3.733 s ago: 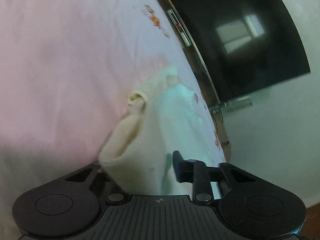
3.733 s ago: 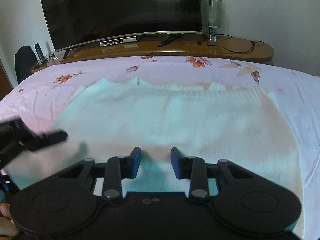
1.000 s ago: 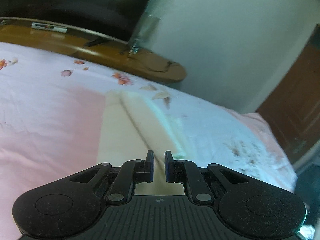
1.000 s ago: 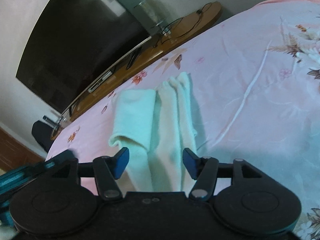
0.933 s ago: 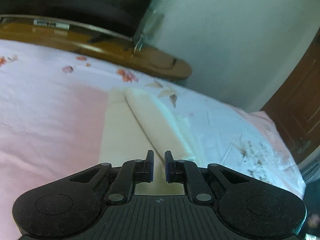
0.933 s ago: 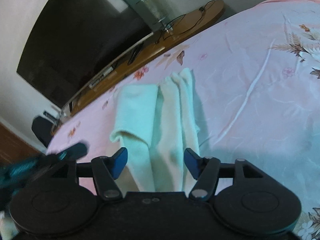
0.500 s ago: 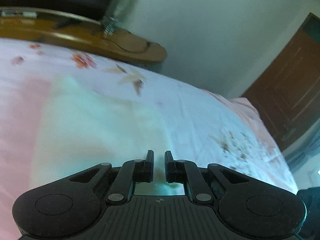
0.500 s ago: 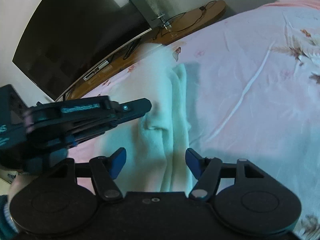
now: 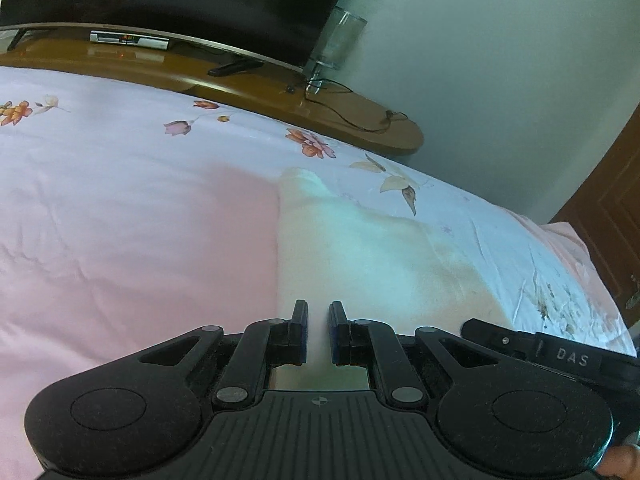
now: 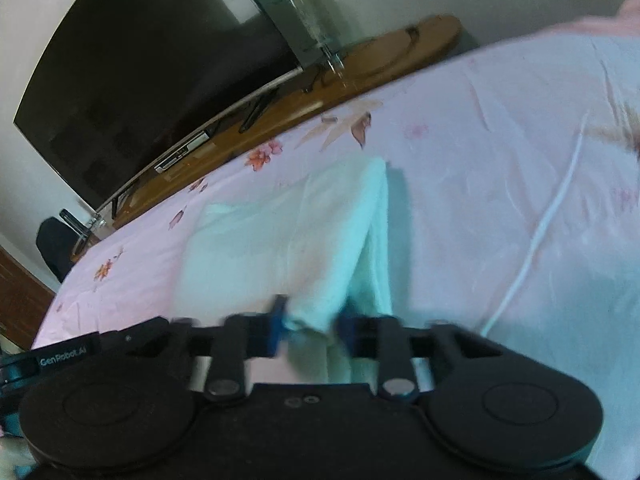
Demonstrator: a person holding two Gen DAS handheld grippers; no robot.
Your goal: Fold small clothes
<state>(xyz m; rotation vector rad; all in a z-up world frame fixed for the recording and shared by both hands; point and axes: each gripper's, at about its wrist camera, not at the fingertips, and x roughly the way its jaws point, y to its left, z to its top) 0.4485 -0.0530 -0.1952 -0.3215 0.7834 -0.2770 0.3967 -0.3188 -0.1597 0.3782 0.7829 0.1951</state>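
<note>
A cream knit sweater point(image 9: 372, 252) lies folded lengthwise on the pink floral bedsheet point(image 9: 120, 208). My left gripper point(image 9: 318, 322) is at its near left edge, jaws a narrow gap apart with cloth showing below them; I cannot tell whether they pinch it. In the right wrist view the sweater point(image 10: 288, 240) is a long strip. My right gripper point(image 10: 312, 320) is at its near end, jaws closing around a raised fold, blurred by motion. The right gripper's body point(image 9: 560, 356) shows at the lower right of the left wrist view.
A wooden TV bench point(image 9: 200, 76) runs along the far side of the bed with a dark television point(image 10: 152, 80), a set-top box point(image 9: 128, 40), a remote point(image 9: 234, 68), a glass vase point(image 9: 336, 48) and cables. A brown door point(image 9: 616, 216) is at the right.
The left gripper carried the rolled side of the sweater across and laid it flat, making a wider folded strip. The right gripper's jaws have narrowed from wide open onto the near end.
</note>
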